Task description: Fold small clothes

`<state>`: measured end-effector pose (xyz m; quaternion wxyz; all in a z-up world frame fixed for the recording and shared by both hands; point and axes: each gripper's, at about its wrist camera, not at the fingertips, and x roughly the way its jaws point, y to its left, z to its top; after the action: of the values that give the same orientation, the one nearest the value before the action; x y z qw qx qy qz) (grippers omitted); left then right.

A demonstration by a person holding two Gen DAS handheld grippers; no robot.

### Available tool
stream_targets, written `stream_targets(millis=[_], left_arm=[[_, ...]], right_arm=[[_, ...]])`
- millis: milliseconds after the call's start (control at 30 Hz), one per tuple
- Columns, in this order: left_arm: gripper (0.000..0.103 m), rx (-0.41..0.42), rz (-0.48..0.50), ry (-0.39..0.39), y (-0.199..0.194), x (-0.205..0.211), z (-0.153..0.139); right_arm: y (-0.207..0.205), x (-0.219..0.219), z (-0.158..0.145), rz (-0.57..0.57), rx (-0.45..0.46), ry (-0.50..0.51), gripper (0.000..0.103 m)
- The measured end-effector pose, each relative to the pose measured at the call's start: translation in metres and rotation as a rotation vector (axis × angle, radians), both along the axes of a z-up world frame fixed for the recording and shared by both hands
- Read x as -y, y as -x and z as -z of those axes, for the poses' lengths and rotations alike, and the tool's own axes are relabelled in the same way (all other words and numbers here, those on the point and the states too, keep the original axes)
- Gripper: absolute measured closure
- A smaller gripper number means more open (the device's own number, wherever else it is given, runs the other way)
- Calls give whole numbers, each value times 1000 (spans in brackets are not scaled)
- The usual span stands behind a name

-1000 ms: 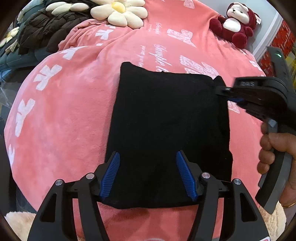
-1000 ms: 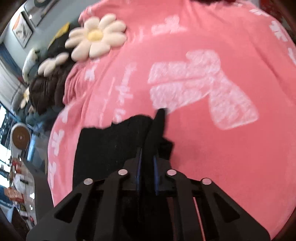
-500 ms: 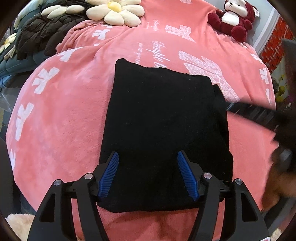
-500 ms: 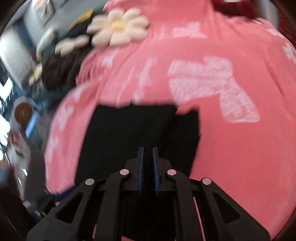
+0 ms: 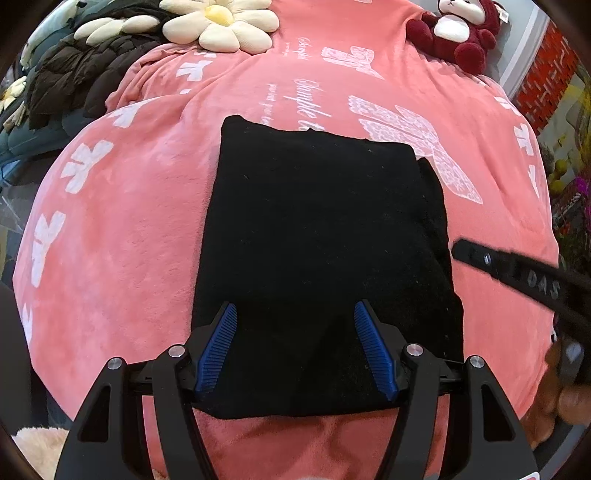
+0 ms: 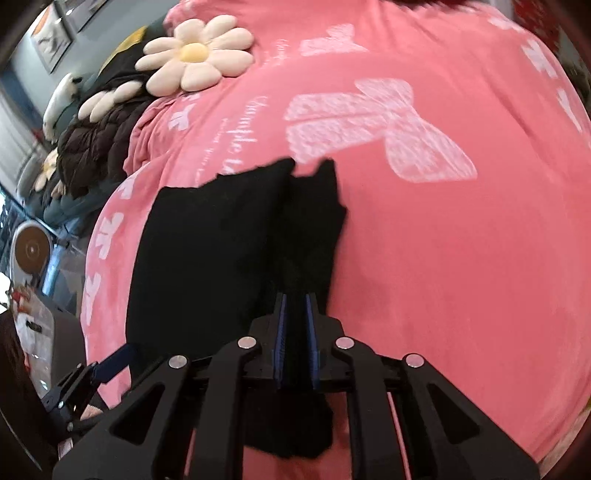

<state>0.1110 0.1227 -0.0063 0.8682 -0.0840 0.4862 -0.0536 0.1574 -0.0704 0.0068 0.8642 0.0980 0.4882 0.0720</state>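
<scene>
A black folded garment (image 5: 317, 236) lies flat on the pink blanket (image 5: 122, 229). My left gripper (image 5: 295, 317) is open, its blue pads spread over the garment's near edge. My right gripper (image 6: 294, 299) is shut on the garment's right edge (image 6: 314, 229), with black cloth between the pads. In the left wrist view the right gripper (image 5: 458, 251) reaches in from the right, its tip at the garment's right edge.
A daisy-shaped cushion (image 5: 221, 26) and a dark puffy jacket (image 5: 81, 70) lie at the far left. A red and white plush bear (image 5: 458, 29) sits at the far right. The blanket (image 6: 461, 240) extends to the right of the garment.
My right gripper has moved from the garment's far right corner back along the right edge toward me, still shut on the cloth. My left gripper has stayed open over the near edge.
</scene>
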Motion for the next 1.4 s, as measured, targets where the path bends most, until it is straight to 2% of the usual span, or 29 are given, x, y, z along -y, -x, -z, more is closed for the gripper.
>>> stream_targets(millis=[200,333,433,467,500,633,767,900,967,1000,1100,1233,1300,1367,1400], left_arm=[[39,0,3,-4,2,2,0],[39,1,12,-15,3,4,0],[38,0,15,-19,4,5,0],[38,1,15,-18,4,5,0],[38,1,16,-20,5,5,0],[38,0,16,-25,5,7,1],[38,-3,22,-29,6,8,2],[38,-3,25,-29,7,6,2],[38,-2,26,-27,7,6,1],[38,-3,29,-28,7,7,1],[38,-8,37,-37,7,8,2],[32,-7,24,-11,9,2,-1],[31,3,4,12,9,-5,-4],[31,-2,-29,58,6,-15,-5],[30,-9,-47,86,5,-19,-4]], right_arm=[[34,-7,2,-59,3,36,86],[44,-13,13,-76,-21,58,72],[47,-11,16,-66,-35,41,69],[47,-11,17,-65,-40,38,60],[48,-11,18,-63,-51,33,57],[44,-12,33,-77,-98,30,55],[44,-11,42,-86,-131,-6,91],[55,-14,17,-126,-61,23,94],[57,-11,18,-134,-72,32,93],[54,-10,29,-138,-100,55,93],[49,-10,42,-158,-129,77,86],[48,-10,19,-135,-84,43,85],[44,-6,11,-117,-69,26,80],[39,-1,4,-91,-39,15,55],[34,1,0,-78,-24,14,51]])
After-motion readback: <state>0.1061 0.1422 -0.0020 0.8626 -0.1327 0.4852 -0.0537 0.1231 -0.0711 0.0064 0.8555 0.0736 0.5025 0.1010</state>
